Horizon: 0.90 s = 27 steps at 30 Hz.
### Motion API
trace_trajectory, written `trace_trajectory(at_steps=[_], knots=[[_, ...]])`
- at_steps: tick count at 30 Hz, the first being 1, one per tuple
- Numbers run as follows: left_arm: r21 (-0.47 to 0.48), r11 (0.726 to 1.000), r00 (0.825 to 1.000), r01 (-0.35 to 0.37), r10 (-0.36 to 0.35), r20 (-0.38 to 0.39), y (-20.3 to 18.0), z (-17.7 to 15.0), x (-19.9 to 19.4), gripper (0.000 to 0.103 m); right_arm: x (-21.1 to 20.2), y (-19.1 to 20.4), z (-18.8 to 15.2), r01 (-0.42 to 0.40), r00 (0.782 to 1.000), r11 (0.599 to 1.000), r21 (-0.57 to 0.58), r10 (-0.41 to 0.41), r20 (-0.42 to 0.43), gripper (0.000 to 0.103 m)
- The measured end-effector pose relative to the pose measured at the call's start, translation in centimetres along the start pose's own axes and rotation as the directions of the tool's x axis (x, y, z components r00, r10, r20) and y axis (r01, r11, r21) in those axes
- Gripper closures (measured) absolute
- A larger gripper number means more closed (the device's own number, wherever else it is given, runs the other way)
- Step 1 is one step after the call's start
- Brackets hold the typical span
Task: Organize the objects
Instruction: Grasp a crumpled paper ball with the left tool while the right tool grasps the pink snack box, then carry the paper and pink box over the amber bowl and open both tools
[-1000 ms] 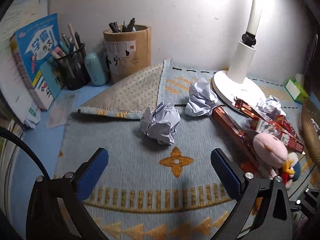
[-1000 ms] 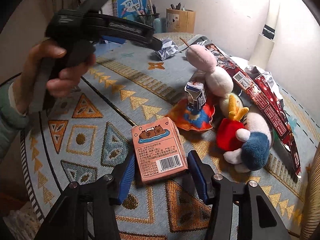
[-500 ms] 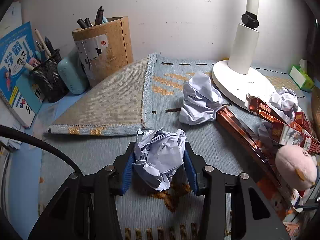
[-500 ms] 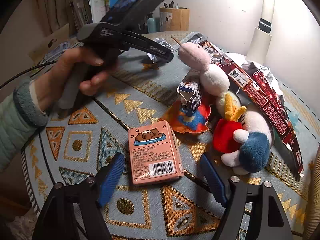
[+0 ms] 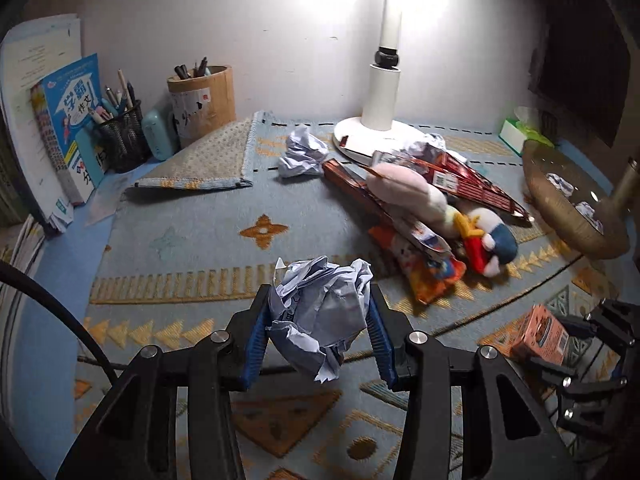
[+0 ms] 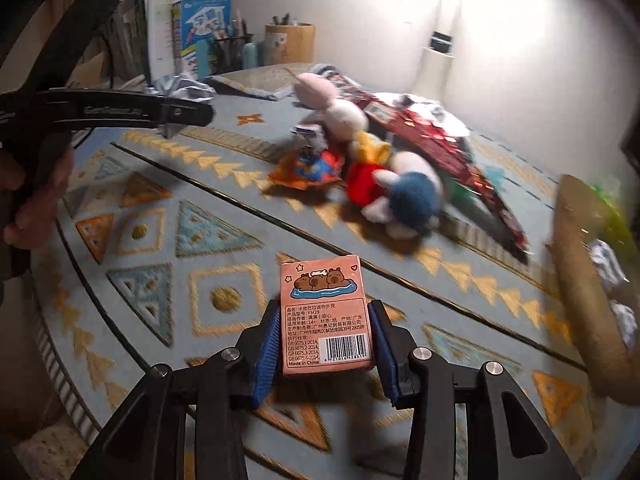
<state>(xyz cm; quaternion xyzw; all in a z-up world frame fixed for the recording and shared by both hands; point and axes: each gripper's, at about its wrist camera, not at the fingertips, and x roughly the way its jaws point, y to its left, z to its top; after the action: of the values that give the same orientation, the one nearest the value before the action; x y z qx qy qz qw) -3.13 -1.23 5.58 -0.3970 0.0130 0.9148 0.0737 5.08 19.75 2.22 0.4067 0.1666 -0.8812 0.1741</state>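
Note:
My left gripper is shut on a crumpled ball of pale paper and holds it above the patterned mat. My right gripper is shut on a small pink card box with a capybara picture and holds it up off the mat. The box also shows at the right of the left wrist view. Another crumpled paper ball lies near the lamp base. The left gripper's body shows at the left of the right wrist view.
A pile of plush toys and red snack packs lies at mid-right. A woven basket holding paper balls stands at the right. A white lamp, pen holders and books line the back. The mat's corner is folded over.
My left gripper lifted the paper ball and pulled back from the lamp. My right gripper closed on the pink box and raised it off the mat.

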Motion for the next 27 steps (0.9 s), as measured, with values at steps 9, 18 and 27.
trace_trajectory(at_steps=[9,18,27], knots=[[0.086,0.995,0.997,0.046,-0.039,-0.072,-7.5,-4.3,1.8,0.061,-2.6,-7.7,-6.2,-0.005,0.998,0.968,0.250,0.020,-0.058,0.060],[0.157,0.987,0.999,-0.021,0.028,-0.041,-8.6,-4.8,1.4,0.060,-2.0,-5.8,-6.9,0.020,1.000,0.969,0.245,-0.022,0.007,0.014],[0.182,0.983,1.000,0.025,-0.024,-0.007,-11.0,-3.0,-0.6,0.061,-6.5,-5.0,-5.8,0.055,0.984,0.973,0.225,-0.091,0.153,0.064]])
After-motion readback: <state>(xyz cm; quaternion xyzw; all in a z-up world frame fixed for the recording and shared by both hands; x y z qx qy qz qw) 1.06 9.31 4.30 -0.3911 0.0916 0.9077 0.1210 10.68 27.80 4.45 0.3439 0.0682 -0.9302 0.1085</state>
